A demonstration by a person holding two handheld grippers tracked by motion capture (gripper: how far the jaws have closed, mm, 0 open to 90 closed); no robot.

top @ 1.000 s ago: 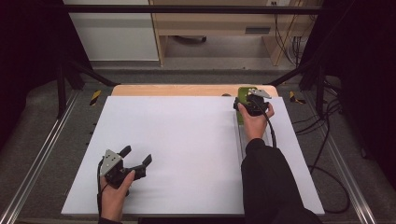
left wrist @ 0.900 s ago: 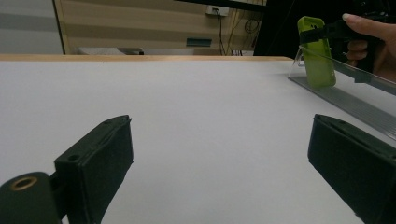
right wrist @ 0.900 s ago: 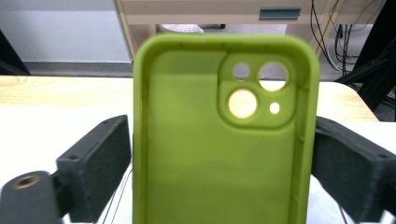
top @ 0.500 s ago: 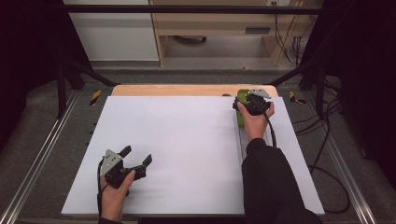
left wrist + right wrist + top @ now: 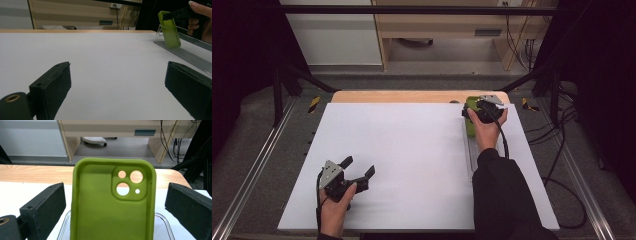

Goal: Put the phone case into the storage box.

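A lime-green phone case [image 5: 112, 202] leaned upright in a clear stand [image 5: 160, 225] at the far right of the white bench [image 5: 412, 150]. It looked light, soft and rubbery; its long side edges seemed the best hold. The right claw [image 5: 112, 205] stood open around it, not touching. The left claw [image 5: 357, 170], well apart from the case, was open and empty.

The white mat [image 5: 412, 160] left of the green case [image 5: 470, 116] is all free; the case stands upright on a clear stand [image 5: 160, 32] with a metal rail [image 5: 470, 152] near it.
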